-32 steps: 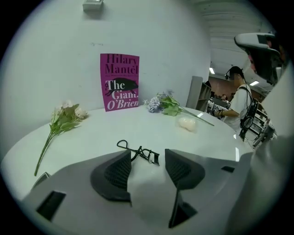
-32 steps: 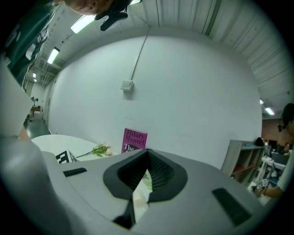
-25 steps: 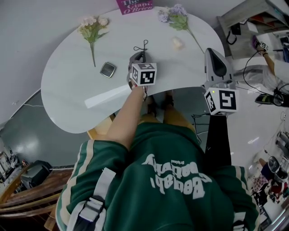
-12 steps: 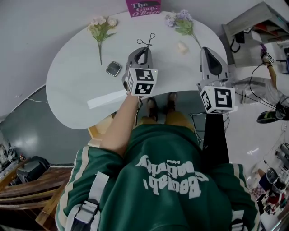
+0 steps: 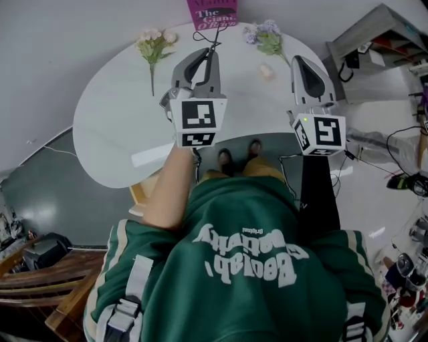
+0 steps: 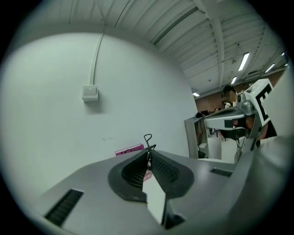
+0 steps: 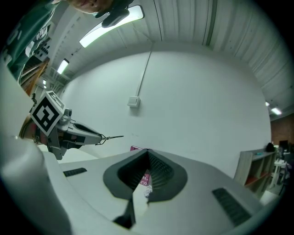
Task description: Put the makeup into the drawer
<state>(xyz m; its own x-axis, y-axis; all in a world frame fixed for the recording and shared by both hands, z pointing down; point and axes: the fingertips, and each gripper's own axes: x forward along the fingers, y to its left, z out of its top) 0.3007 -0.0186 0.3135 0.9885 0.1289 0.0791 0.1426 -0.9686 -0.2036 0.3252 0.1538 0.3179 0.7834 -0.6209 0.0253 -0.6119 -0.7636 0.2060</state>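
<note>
My left gripper (image 5: 212, 51) is held high over the white table (image 5: 107, 113), pointing level at the wall. Its jaws are shut on a thin black wire loop (image 5: 215, 37), which sticks out past the tips (image 6: 147, 137). The right gripper (image 5: 298, 61) hovers beside it on the right, shut with nothing between its tips (image 7: 147, 150). A small cream makeup piece (image 5: 266, 70) lies on the table between the two grippers. The square compact seen earlier is hidden behind the left gripper. No drawer shows in any view.
On the table's far edge lie a pale flower sprig (image 5: 152, 43), a lilac flower sprig (image 5: 266, 33) and a pink book (image 5: 212, 12). A pale strip (image 5: 150, 157) marks the near side. A shelf unit (image 5: 374, 33) stands to the right. A grey wall with a switch box (image 6: 90, 92) is ahead.
The left gripper rose a long way with the wire loop in it and now covers the compact. The right gripper lifted a little.
</note>
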